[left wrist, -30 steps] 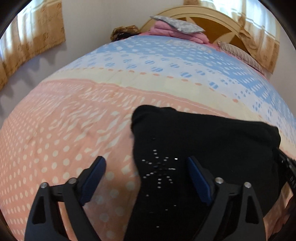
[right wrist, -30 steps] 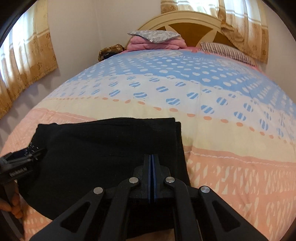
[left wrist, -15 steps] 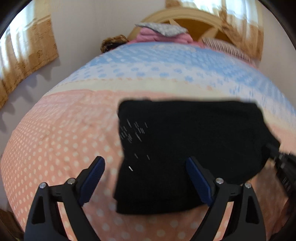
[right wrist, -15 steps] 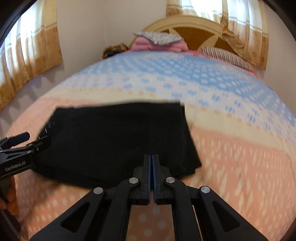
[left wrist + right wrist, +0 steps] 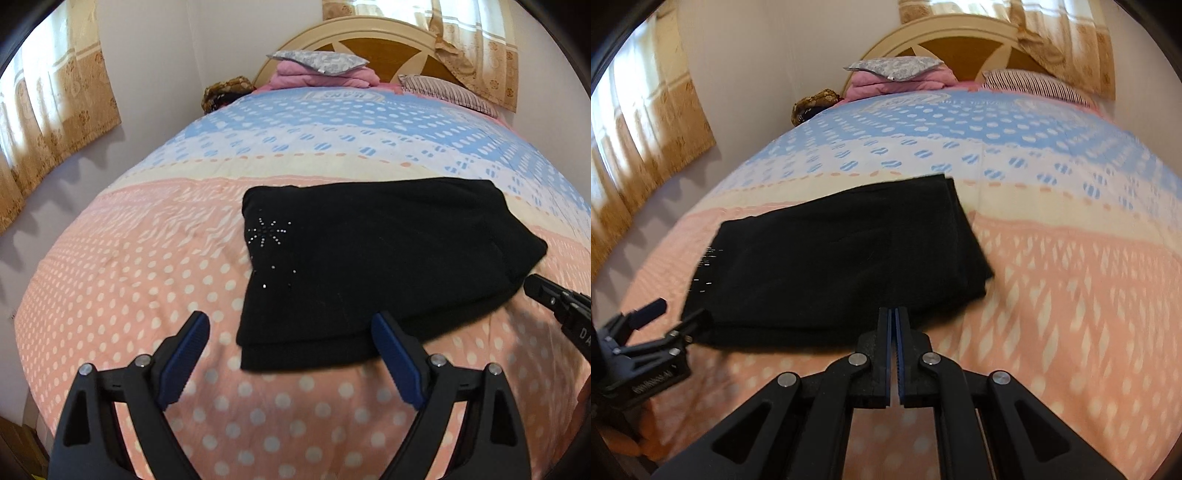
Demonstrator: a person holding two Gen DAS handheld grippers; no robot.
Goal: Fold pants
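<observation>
Left jaws: the left gripper [image 5: 290, 363] is hovering with them spread wide, nothing between.
Right jaws: the right gripper [image 5: 895, 325] is keeping them pressed together, empty.
Pants [image 5: 373, 258]: lying folded in a black rectangle, apart from both grippers.
Bed [image 5: 122, 280]: carrying the pants on its pink dotted cover.
Headboard end: pink blankets [image 5: 325, 75] sitting stacked.
</observation>
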